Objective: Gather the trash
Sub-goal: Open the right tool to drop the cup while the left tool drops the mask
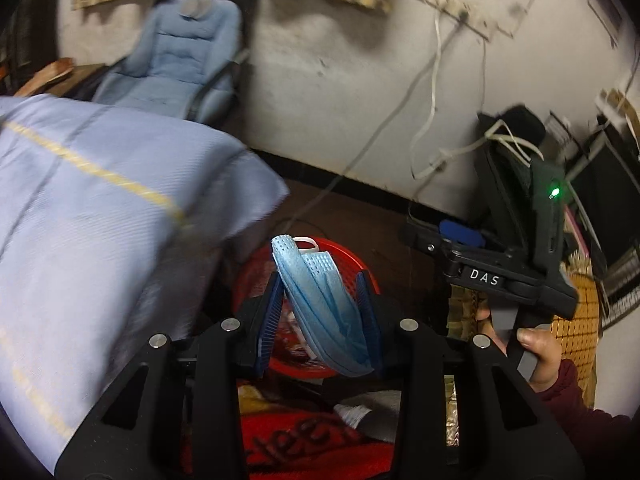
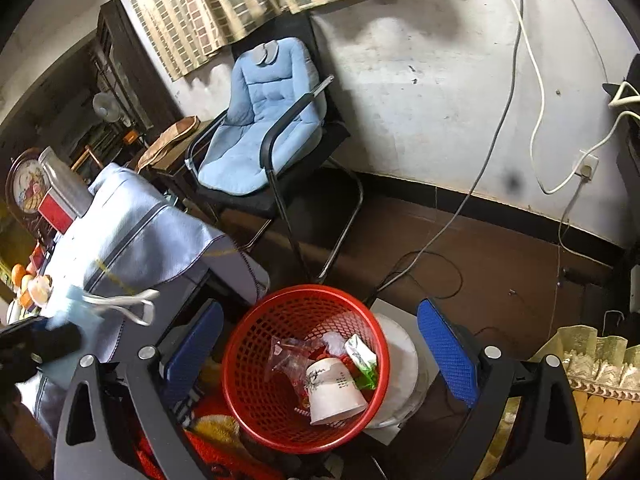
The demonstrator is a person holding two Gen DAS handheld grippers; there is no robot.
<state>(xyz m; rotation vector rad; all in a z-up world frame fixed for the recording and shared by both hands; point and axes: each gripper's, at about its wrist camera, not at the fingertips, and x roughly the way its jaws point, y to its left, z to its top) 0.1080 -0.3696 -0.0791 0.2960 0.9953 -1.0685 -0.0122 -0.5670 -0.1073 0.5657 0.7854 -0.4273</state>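
My left gripper [image 1: 320,308] is shut on a crumpled blue face mask [image 1: 320,296] and holds it over the red mesh basket [image 1: 344,258]. In the right wrist view the mask [image 2: 76,308] with its white ear loop shows at the far left, beside the table edge. My right gripper [image 2: 320,340] is open and empty, its blue pads either side of the red basket [image 2: 240,364] below it. The basket holds a white paper cup [image 2: 334,390], a green-and-white wrapper [image 2: 360,354] and clear plastic [image 2: 286,356]. The right gripper's body [image 1: 516,248] shows in the left wrist view.
A table with a light blue cloth [image 2: 132,224] stands at the left, with fruit and boxes on it. A chair with a blue cushion [image 2: 256,128] stands by the wall. Cables [image 2: 436,236] run over the brown floor. A white lid [image 2: 400,364] lies beside the basket.
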